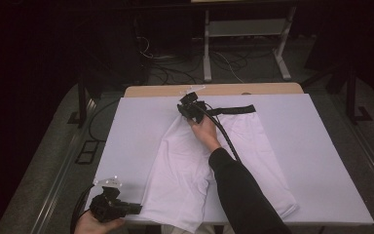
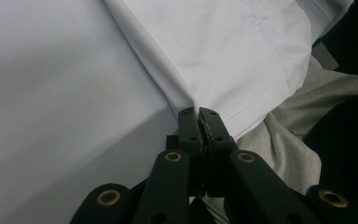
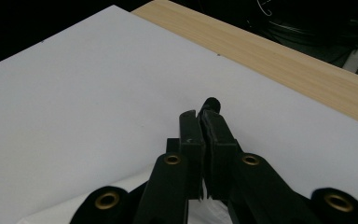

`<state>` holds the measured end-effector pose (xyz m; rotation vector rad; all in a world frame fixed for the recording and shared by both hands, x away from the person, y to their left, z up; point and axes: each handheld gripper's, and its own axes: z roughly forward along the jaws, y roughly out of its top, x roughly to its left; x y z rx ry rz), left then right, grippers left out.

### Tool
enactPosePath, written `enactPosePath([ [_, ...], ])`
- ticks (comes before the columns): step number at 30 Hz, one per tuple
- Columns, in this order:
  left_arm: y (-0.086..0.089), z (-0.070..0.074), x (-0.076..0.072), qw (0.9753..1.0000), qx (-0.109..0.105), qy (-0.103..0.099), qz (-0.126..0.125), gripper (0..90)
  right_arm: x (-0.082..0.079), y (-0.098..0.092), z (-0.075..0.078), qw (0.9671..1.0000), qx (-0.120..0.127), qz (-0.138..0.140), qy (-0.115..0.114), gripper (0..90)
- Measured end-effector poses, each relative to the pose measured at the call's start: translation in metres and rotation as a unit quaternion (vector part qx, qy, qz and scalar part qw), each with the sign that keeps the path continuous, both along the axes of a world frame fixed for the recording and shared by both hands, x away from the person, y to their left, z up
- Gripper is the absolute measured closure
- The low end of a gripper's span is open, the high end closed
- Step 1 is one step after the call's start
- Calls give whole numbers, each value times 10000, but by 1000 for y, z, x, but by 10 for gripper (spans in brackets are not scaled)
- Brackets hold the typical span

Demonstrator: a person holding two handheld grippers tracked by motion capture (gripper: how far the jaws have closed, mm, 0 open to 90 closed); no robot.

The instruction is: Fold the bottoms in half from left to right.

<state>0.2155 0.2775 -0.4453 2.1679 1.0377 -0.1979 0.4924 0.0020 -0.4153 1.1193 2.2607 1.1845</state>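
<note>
- The left gripper (image 1: 135, 208) is sitting at the near left corner of the table, held in the person's left hand (image 1: 93, 224); its jaws are pressed together and pinching a hem corner of the white shorts (image 1: 209, 161); in the left gripper view the cloth (image 2: 223, 51) is rising in a taut fold straight from the closed tips (image 2: 199, 112).
- The right gripper (image 1: 189, 108) is reaching to the far end of the garment, the person's right hand (image 1: 204, 129) and dark sleeve (image 1: 243, 195) lying across the cloth; in the right gripper view its jaws (image 3: 200, 114) are pressed together, pinching the black waistband (image 3: 210, 102), with white fabric (image 3: 200, 212) bunching below them.
- The white shorts are lying spread lengthwise on the white table cover (image 1: 136, 126), the black waistband (image 1: 233, 110) at the far end, the legs pointing toward the person and the near left leg hanging over the near edge.
- Grey cloth (image 2: 289, 140) is showing beneath the hem in the left gripper view.
- A strip of bare wooden table edge (image 1: 224, 89) is showing beyond the cover; cables (image 1: 175, 73) and a white metal frame (image 1: 246, 29) are on the floor behind.
</note>
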Motion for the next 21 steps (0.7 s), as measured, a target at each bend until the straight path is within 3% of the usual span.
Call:
enactPosePath([
  [3,-2,3,0,9999,-10,-91,-122,876,0,-2,2,10000,22,20,5,858],
  [8,-5,12,-5,9988,-49,-446,-216,877,1,-5,5,10000,23,40,-4,858],
  [16,-18,32,-12,9934,-197,-981,-557,878,2,-11,12,9999,55,94,-6,858],
  [21,-30,41,-14,9901,-272,-1122,-795,878,3,-16,17,9999,53,132,-54,858],
])
